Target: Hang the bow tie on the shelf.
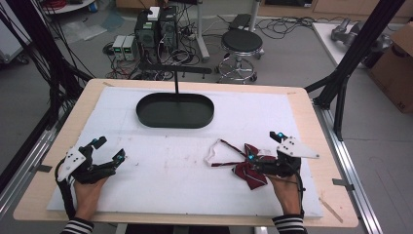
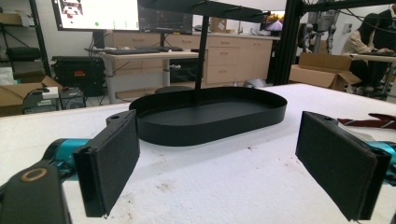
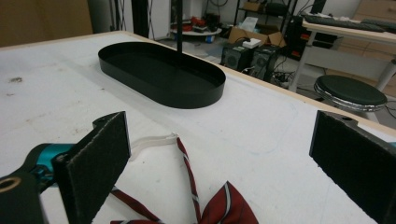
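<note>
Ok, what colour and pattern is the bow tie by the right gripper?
The bow tie is dark red with thin pale stripes; the right gripper view shows it best.

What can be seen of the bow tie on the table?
The bow tie is dark red fabric with thin pale stripes. It lies flat on the white table cover, near the person's right side. Its narrow strap loops out toward the black tray and ends in a white plastic clasp. The right gripper is over it with its jaws open, one either side of the bow; contact cannot be told.
</note>
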`<control>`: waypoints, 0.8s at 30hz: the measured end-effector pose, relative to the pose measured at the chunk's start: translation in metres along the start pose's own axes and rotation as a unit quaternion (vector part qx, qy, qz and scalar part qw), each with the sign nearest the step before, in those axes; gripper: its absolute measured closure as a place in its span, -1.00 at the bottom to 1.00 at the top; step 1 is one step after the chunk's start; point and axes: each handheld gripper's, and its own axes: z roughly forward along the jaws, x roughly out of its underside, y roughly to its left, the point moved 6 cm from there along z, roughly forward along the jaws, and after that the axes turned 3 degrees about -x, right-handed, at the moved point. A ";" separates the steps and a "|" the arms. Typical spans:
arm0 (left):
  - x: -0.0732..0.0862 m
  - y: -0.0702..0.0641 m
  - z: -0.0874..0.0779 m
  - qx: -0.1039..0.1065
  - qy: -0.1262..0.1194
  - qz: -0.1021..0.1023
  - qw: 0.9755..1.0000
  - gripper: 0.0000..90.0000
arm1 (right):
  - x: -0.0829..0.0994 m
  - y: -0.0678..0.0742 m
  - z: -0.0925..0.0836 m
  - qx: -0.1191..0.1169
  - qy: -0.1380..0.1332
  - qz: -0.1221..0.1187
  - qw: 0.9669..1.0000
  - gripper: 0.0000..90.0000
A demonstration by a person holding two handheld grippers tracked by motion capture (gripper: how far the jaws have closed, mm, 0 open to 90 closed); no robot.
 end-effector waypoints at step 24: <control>0.000 0.001 0.000 -0.001 0.000 -0.003 1.000 -0.69 | -0.017 0.009 0.074 -0.079 0.176 -0.036 0.981 -0.86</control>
